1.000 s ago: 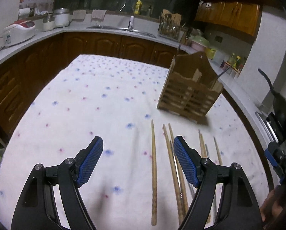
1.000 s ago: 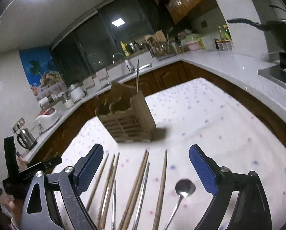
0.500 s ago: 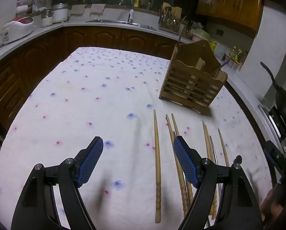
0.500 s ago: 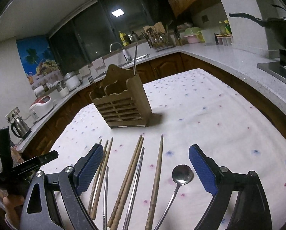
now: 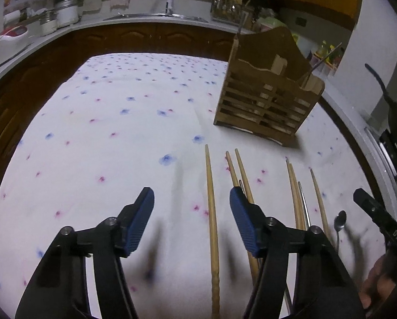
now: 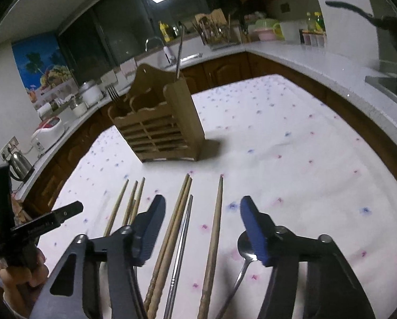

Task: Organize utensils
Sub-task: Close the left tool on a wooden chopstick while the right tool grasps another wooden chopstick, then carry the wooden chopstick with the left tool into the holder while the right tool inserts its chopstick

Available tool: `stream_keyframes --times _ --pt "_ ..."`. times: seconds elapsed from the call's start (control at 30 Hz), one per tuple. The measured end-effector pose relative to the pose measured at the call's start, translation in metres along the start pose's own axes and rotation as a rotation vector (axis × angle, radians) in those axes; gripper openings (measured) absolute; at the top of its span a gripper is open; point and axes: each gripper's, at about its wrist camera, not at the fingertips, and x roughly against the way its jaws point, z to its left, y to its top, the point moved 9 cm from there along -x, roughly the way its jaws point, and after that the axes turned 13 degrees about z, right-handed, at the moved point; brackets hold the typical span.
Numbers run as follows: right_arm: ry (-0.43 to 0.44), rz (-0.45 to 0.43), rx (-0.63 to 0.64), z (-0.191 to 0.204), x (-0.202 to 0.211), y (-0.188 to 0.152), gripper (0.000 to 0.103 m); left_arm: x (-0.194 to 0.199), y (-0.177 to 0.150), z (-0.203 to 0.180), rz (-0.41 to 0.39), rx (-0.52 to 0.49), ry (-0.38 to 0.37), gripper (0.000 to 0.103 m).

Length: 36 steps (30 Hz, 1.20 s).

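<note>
Left fingers: the left gripper (image 5: pixel 191 223) is spread wide with nothing in it, hanging a bit above the cloth.
Right fingers: the right gripper (image 6: pixel 202 228) is the same deal, jaws well apart, holding nothing.
Between the left fingers: a single wooden chopstick (image 5: pixel 212 228) sits inside the gap, closer to the right-hand pad (image 5: pixel 242 223), which overlaps the next pair in the left wrist view.
Between the right fingers: a chopstick pair (image 6: pixel 171 236), a metal chopstick (image 6: pixel 181 250) and one lone wooden chopstick (image 6: pixel 214 236) all fall inside the opening. The spoon (image 6: pixel 245 252) peeks out under the right-hand pad.
Long axis: everything lies roughly parallel, tips pointing away toward the wooden caddy (image 6: pixel 158 130). That runs along the fingers, so either grip would close across the stick.
Caddy: upright on the flowered tablecloth (image 5: pixel 105 133), just past the tips, with a fork (image 6: pixel 113 93) and one long metal handle already standing in it.
Who's nearer: probably the left, since it has one stick isolated. The right would likely pinch several at once.
Progress: early, looks like most pieces are still on the cloth.
</note>
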Motion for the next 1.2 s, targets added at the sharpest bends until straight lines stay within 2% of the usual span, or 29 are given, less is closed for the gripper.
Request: stream_keyframes --times 0.23,0.43,0.53,0.6,0.7,0.77,0.87,1.0,1.2 --pt "-0.017 0.079 0.001 -0.004 -0.031 0.005 0.048 -0.029 0.018 -0.012 0.060 -0.040 -0.003 0.046" --pt "-0.064 0.141 0.006 -0.011 -0.061 0.015 0.031 -0.051 0.034 -0.016 0.086 -0.065 0.024 0.037" --pt "-0.094 0.174 0.005 -0.015 -0.076 0.018 0.029 -0.064 0.039 -0.017 0.107 -0.070 0.036 0.030" --pt "-0.119 0.213 0.007 -0.019 -0.089 0.017 0.028 -0.076 0.038 -0.019 0.144 -0.080 0.035 0.019" --pt "-0.164 0.212 0.045 -0.017 -0.094 0.017 0.024 -0.079 0.037 -0.025 0.119 -0.129 0.079 0.019" --pt "-0.179 0.213 0.044 -0.019 -0.094 0.017 0.010 -0.079 0.036 -0.031 0.109 -0.163 0.101 0.014" --pt "-0.183 0.208 0.042 -0.023 -0.093 0.018 0.008 -0.078 0.036 -0.033 0.112 -0.170 0.089 0.008" --pt "-0.199 0.204 0.058 -0.022 -0.093 0.018 0.007 -0.077 0.037 -0.032 0.120 -0.154 0.061 0.006" --pt "-0.126 0.199 0.016 -0.019 -0.086 0.017 0.005 -0.060 0.031 -0.029 0.111 -0.105 -0.037 0.005"
